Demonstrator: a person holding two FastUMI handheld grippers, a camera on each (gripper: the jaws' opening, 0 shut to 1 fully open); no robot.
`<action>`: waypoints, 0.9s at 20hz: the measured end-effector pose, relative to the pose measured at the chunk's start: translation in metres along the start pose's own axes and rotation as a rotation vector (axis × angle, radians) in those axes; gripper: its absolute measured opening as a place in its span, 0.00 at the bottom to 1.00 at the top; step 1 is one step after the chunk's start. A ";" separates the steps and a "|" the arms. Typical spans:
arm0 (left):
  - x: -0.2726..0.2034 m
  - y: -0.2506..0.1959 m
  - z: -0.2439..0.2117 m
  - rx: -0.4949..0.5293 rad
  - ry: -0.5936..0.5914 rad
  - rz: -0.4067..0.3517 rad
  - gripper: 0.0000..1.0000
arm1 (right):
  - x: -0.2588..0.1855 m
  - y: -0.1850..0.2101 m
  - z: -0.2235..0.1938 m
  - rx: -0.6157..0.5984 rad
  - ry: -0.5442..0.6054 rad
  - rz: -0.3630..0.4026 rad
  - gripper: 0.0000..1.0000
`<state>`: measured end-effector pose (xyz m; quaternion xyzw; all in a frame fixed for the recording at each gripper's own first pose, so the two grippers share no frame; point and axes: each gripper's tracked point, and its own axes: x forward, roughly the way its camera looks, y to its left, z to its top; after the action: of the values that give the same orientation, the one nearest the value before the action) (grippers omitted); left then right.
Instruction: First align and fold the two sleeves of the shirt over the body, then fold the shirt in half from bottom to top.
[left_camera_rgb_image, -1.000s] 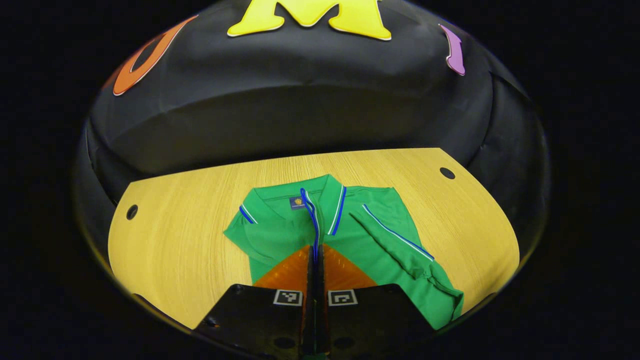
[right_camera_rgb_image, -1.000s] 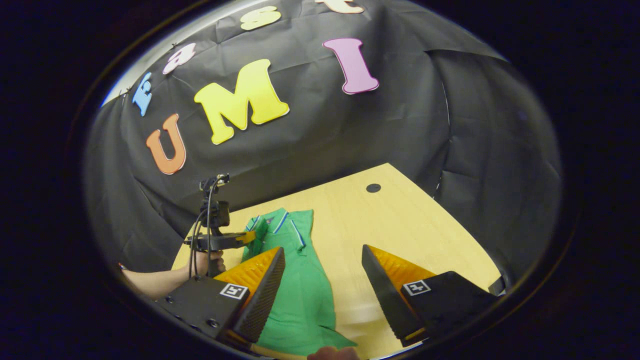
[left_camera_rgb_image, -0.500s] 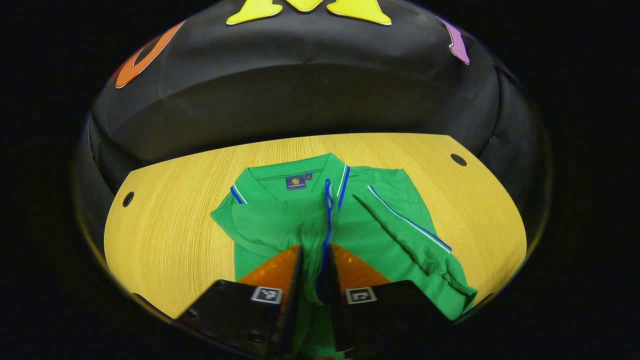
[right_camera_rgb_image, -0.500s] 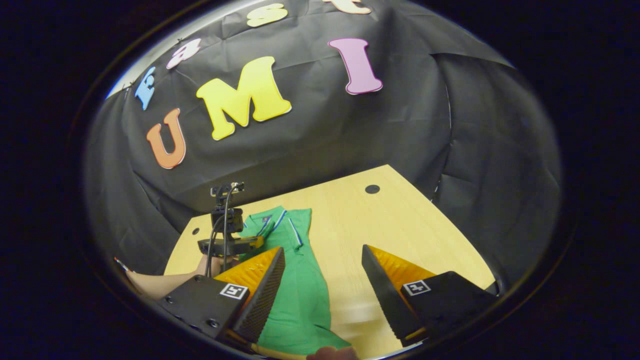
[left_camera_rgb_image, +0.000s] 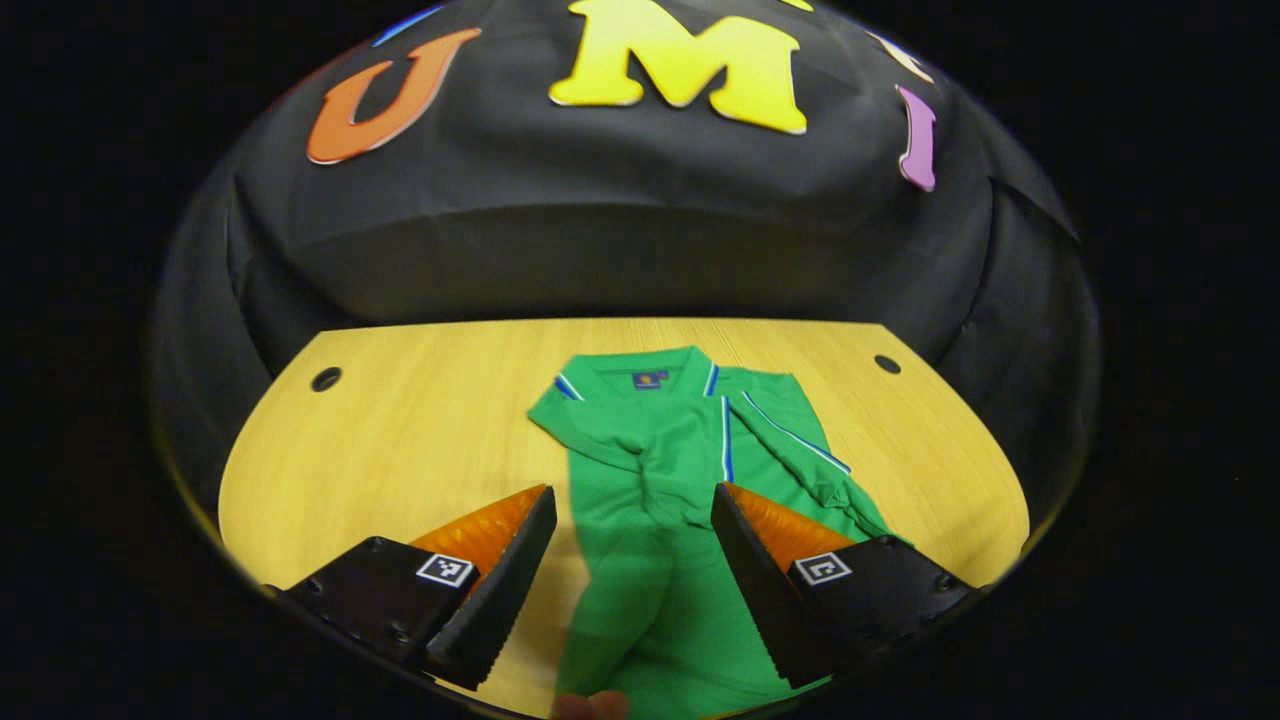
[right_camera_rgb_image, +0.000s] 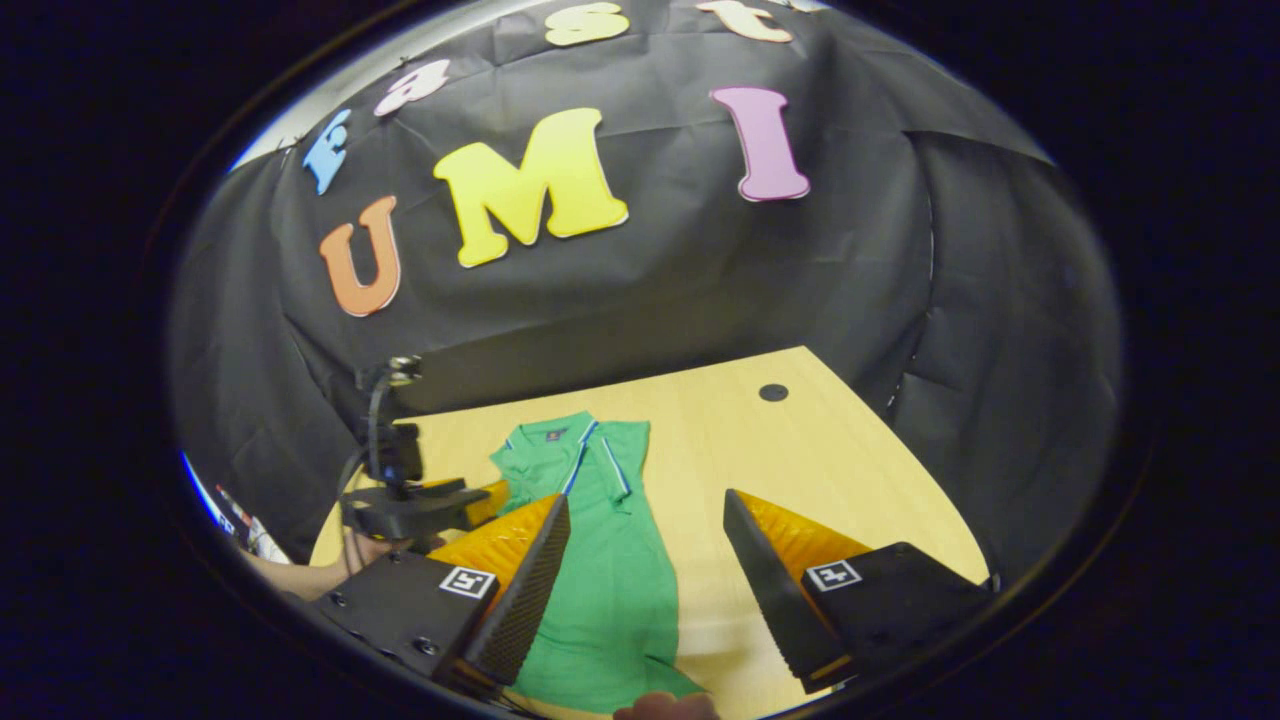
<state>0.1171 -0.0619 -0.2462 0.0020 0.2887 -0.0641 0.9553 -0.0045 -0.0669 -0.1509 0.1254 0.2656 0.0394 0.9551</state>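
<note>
A green polo shirt (left_camera_rgb_image: 660, 560) lies flat on the wooden table (left_camera_rgb_image: 420, 420), collar toward the far wall. One sleeve (left_camera_rgb_image: 800, 450) with a blue and white stripe lies folded across the body on the right. The other sleeve (left_camera_rgb_image: 640, 455) rests over the chest, its striped cuff near the middle. My left gripper (left_camera_rgb_image: 632, 495) hovers open above the shirt's body with nothing between its fingers. In the right gripper view the shirt (right_camera_rgb_image: 600, 570) runs toward the near edge. My right gripper (right_camera_rgb_image: 645, 500) stands open over the shirt's right edge. The left gripper (right_camera_rgb_image: 420, 505) hangs beside the shirt's left shoulder.
Round holes sit in the table's far corners (left_camera_rgb_image: 325, 379) (left_camera_rgb_image: 886, 363) (right_camera_rgb_image: 772, 392). A fingertip (left_camera_rgb_image: 590, 705) shows at the shirt's near hem. Bare wood stretches left of the shirt (left_camera_rgb_image: 400, 470) and right of it (right_camera_rgb_image: 800, 460). The black cloth wall closes off the table's far side.
My left gripper has opened and let go of the sleeve, which now lies over the chest, and has drawn back from the shirt. The right gripper has stayed open, barely shifting.
</note>
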 end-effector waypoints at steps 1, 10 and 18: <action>-0.021 0.012 0.007 -0.006 -0.044 0.005 1.00 | -0.004 0.006 -0.005 -0.018 0.001 0.005 0.89; -0.178 0.054 -0.018 -0.035 -0.187 -0.037 0.98 | -0.061 0.019 -0.054 -0.157 0.031 0.004 0.98; -0.229 0.022 -0.152 -0.113 0.028 -0.127 0.99 | -0.076 -0.042 -0.137 -0.179 0.194 0.027 0.98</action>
<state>-0.1530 -0.0058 -0.2472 -0.0695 0.3045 -0.1079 0.9438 -0.1400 -0.0886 -0.2376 0.0386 0.3504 0.0877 0.9317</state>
